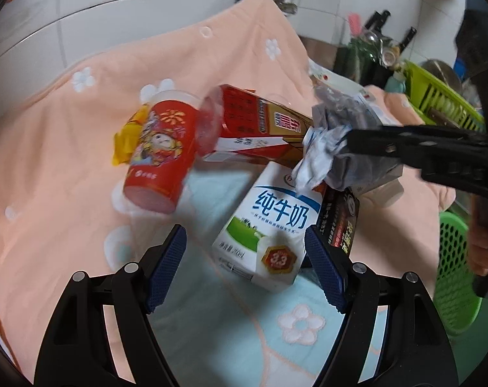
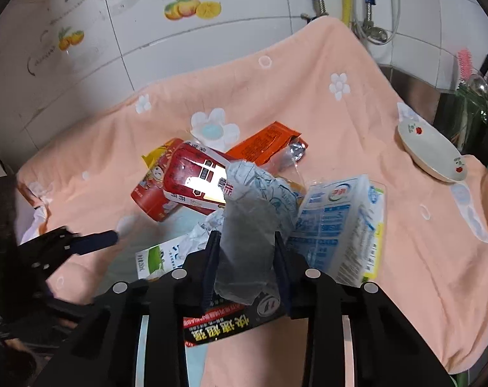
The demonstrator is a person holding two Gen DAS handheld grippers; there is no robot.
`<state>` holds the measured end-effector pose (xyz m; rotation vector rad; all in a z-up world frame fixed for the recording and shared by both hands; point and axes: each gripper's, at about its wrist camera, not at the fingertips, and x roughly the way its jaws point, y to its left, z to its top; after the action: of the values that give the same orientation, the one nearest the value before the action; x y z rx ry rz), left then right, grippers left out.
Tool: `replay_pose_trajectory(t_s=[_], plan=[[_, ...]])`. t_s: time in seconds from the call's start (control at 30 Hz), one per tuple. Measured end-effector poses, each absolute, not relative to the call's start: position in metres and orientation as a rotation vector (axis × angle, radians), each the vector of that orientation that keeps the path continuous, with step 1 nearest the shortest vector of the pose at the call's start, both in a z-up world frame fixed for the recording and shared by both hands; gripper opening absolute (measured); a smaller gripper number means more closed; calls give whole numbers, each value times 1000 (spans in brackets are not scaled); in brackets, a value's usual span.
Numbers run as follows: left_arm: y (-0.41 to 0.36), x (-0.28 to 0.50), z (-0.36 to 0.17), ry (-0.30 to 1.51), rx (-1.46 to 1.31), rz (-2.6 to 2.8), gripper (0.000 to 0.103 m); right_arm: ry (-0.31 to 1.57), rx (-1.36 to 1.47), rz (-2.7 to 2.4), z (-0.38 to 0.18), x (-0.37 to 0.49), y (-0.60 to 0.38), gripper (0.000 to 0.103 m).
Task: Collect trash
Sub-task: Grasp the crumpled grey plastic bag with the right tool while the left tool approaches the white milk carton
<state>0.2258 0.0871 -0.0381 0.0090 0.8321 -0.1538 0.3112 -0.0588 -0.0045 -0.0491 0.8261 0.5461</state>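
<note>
My right gripper [image 2: 245, 258] is shut on a crumpled grey-and-white paper [image 2: 247, 235], which bulges out ahead of the pads. In the left wrist view it comes in from the right with that crumpled paper [image 1: 328, 151] over the pile. My left gripper [image 1: 245, 266] is open low over the towel, with a white milk carton [image 1: 269, 225] lying just ahead, between its fingers but untouched. A red paper cup [image 1: 160, 158] and a red box [image 1: 260, 122] lie on their sides behind. A black packet [image 2: 231, 319] lies under the right gripper, and a blue-and-white carton [image 2: 340, 219] is beside it.
Everything lies on a peach flowered towel [image 2: 308, 80] against a tiled wall. An orange packet [image 2: 266, 142] lies at the back of the pile and a white plate [image 2: 431, 148] at the right. A green crate [image 1: 437, 96] and green basket [image 1: 453, 258] stand to the right.
</note>
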Motion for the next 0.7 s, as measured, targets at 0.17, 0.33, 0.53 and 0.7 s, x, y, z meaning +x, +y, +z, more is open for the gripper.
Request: replay_pose_trajectory(t_s=[0.17, 0.33, 0.53, 0.7], plan=[[75, 244, -46, 862, 60, -180, 75, 786, -14, 558, 11, 294, -77, 27], [65, 259, -51, 880, 97, -200, 75, 766, -12, 566, 19, 282, -86, 25], [60, 271, -52, 898, 78, -245, 75, 738, -10, 557, 26, 272, -95, 24], [59, 274, -57, 923, 75, -265, 76, 727, -1, 540, 31, 266, -110, 24]])
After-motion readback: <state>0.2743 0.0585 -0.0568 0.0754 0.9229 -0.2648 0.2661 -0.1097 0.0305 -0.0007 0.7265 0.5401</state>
